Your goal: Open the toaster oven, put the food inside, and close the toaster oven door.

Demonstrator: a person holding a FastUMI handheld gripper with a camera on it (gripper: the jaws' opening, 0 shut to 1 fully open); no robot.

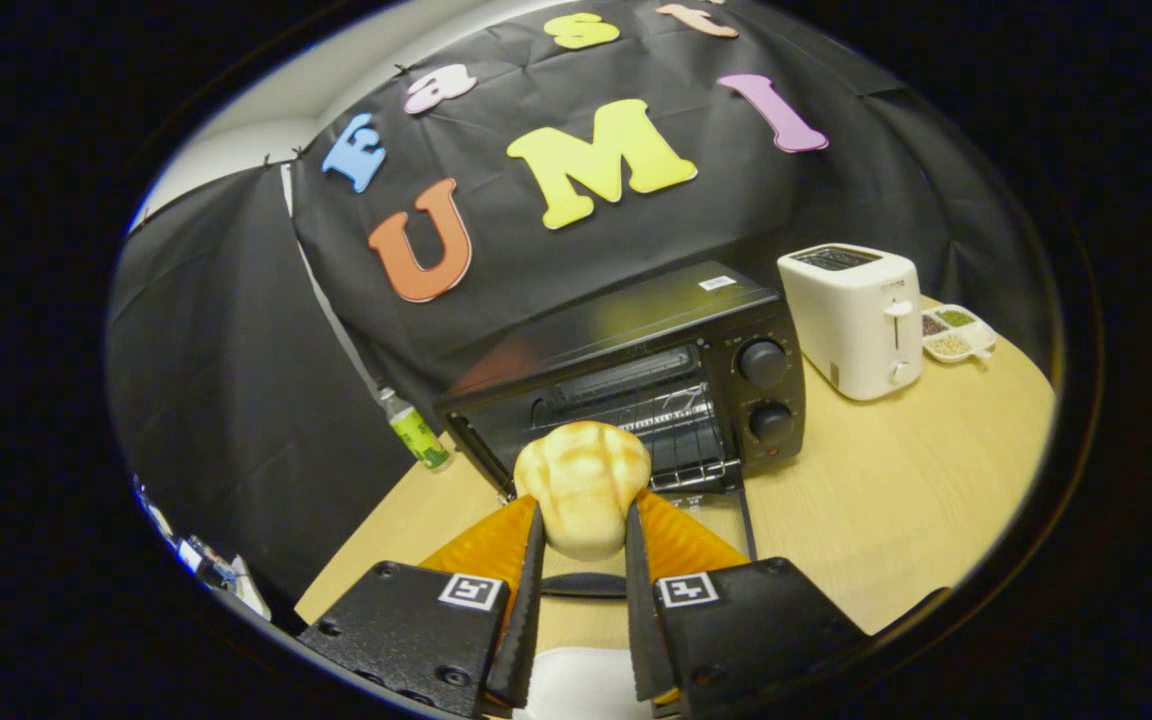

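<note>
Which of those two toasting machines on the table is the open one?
The black toaster oven, just beyond the bread roll gripped between the fingers: its door hangs down, rack showing. The white pop-up toaster has no door.

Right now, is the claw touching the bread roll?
Touching. Gripper view shows both fingers of the claw pressed against the bread roll, held ahead of the open toaster oven.

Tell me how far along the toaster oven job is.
Done: the toaster oven door is open, its wire rack exposed. In hand: the gripper is shut on the bun, held just in front of the opening. Left: place the bun inside, release, close the door.
</note>
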